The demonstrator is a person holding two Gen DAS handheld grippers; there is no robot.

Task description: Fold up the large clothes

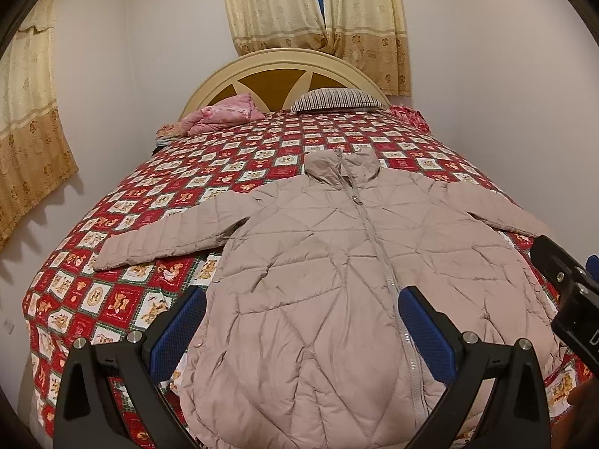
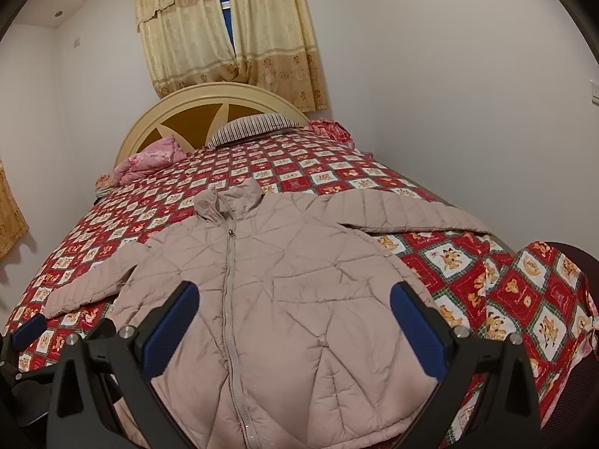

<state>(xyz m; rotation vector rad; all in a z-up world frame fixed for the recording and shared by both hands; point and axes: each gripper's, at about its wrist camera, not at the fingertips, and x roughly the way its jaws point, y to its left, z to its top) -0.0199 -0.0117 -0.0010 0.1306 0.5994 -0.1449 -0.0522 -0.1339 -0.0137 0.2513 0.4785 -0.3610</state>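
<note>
A pale pink quilted puffer jacket lies flat on the bed, zipped, front up, collar toward the headboard, both sleeves spread out to the sides. It also shows in the right wrist view. My left gripper is open and empty, hovering above the jacket's lower left part. My right gripper is open and empty, hovering above the jacket's lower right part. The right gripper's body shows at the right edge of the left wrist view.
The bed has a red patchwork bedspread with animal prints. A pink bundle and a striped pillow lie by the cream headboard. White walls stand close on both sides, with curtains behind.
</note>
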